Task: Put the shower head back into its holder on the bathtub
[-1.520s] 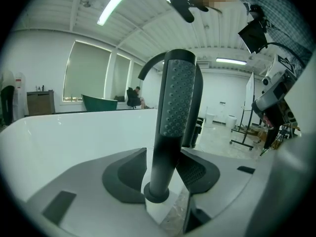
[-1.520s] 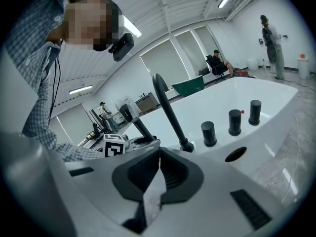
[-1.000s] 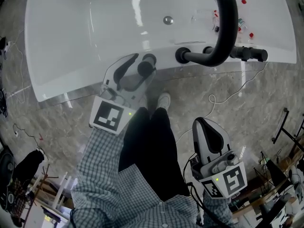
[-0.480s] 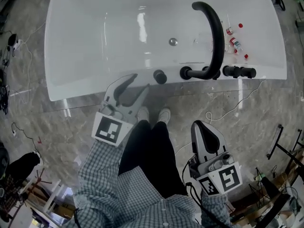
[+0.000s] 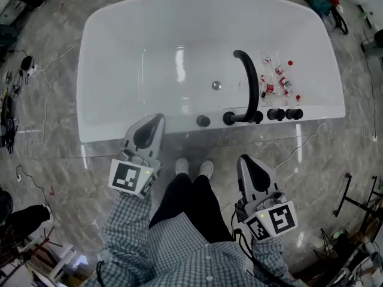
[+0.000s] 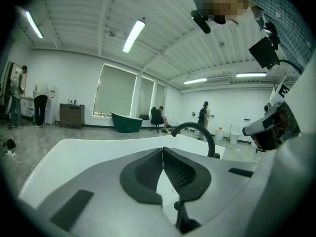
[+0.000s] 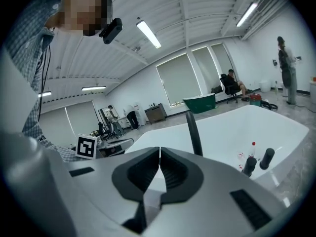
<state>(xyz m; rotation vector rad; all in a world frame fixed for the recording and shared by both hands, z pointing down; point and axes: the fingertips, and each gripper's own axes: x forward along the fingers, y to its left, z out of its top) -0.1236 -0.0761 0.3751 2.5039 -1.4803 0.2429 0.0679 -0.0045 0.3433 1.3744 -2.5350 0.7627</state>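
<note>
1. bathtub (image 5: pixel 114 70): white, across the upper half of the head view, on a marbled floor (image 5: pixel 54 160).
2. shower head (image 5: pixel 203 121): black round piece on the near rim, just left of centre and left of the arched spout (image 5: pixel 248 82). it appears seated upright in its holder, which cannot be told apart from it. by that reading the task looks done.
3. left gripper (image 5: pixel 154 123): lower left of centre, apart from the rim. its jaws have just closed and meet with nothing between them, as its own view shows (image 6: pixel 163 154).
4. right gripper (image 5: pixel 246 161): lower right of centre, over the floor, well apart from the tub. its jaws are together and empty (image 7: pixel 159 154).
5. risks:
   - a head not fully home in its holder could tip and slide into the tub, and seating depth cannot be judged from above.
   - the red-capped bottles (image 5: pixel 278 76) lie just right of the spout and behind the knobs (image 5: pixel 284 113), so a reach back there could knock them.
   - a thin cable (image 5: pixel 299 148) on the floor at right could catch a foot.
6. writing: none readable. the bottle labels are too small, the tub shows no brand, and the gripper cubes bear only a black-and-white square marker (image 5: pixel 127 177).
</note>
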